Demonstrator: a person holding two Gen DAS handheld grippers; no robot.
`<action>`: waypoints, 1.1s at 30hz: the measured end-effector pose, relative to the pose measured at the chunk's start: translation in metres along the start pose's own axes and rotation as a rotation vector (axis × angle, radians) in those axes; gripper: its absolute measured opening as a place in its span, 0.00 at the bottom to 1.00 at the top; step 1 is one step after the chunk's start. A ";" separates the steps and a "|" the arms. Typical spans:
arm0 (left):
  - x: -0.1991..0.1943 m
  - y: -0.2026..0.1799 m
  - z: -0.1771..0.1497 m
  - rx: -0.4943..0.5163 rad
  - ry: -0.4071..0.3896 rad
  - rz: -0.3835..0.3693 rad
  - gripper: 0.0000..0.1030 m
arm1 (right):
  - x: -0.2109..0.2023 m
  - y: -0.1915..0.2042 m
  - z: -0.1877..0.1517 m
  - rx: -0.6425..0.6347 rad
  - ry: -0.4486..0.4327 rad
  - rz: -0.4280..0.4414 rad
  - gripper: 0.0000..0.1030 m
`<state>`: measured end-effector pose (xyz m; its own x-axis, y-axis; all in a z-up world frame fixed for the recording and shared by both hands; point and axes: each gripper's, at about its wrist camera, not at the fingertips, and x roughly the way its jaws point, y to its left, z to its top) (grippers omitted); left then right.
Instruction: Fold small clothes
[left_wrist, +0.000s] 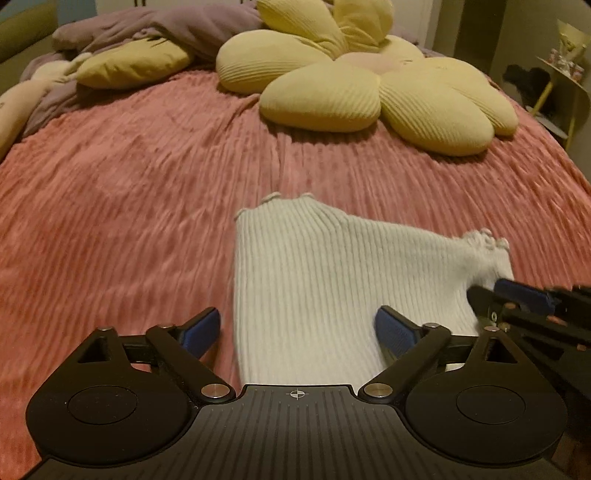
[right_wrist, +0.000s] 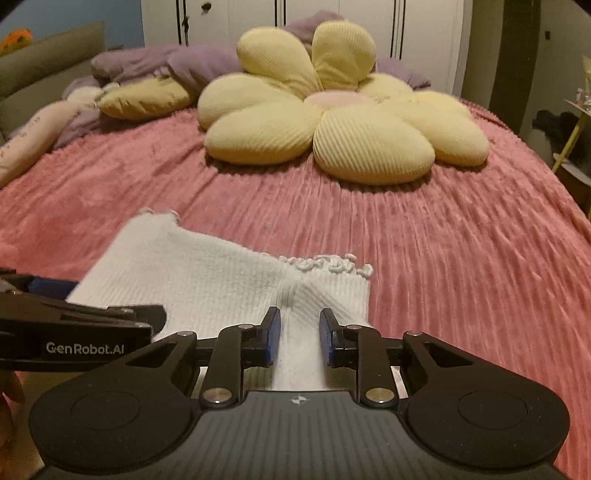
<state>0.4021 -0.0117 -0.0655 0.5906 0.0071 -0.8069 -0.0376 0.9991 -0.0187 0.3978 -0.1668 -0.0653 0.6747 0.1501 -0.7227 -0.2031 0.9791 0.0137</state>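
- The left gripper (left_wrist: 297, 328) tilts down toward the bed, its jaws spread wide; one blue pad sits over the pink bedspread (left_wrist: 110, 221) to the left of the garment and the other over the white knit, with nothing pinched between them.
- The right gripper (right_wrist: 299, 334) also tilts downward, its jaws narrow, with a raised ridge of the white fabric running up between the two blue pads; whether the pads actually press on the cloth I cannot tell, as a slim gap shows on each side.
- In the left wrist view the right gripper comes in from the right edge, at the garment's near right corner; in the right wrist view the left gripper's black body crosses in from the left edge, just over the garment's left part.
- The white ribbed garment (left_wrist: 314, 273) lies on the near part of the bedspread, mostly flat, small, with fine vertical ribs.
- Its far edges end in curly, frilled trim; one frilled edge lies at the far left, another at the right.
- A crease puckers the fabric just ahead of the right gripper's pads.
- A yellow flower-shaped cushion (right_wrist: 332, 129) rests far back on the bed, well apart from the garment.
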 end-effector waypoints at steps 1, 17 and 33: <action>0.005 0.000 0.003 -0.006 0.010 -0.001 0.95 | 0.005 -0.001 0.001 0.004 0.001 0.000 0.22; -0.032 0.018 -0.028 -0.054 -0.023 -0.033 1.00 | -0.007 -0.013 -0.010 0.011 -0.013 0.045 0.38; -0.111 0.054 -0.134 -0.137 0.027 -0.024 1.00 | -0.131 -0.037 -0.136 0.276 0.076 0.198 0.46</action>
<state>0.2260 0.0358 -0.0561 0.5711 -0.0196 -0.8206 -0.1344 0.9840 -0.1170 0.2202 -0.2417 -0.0649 0.5846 0.3399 -0.7367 -0.1178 0.9340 0.3374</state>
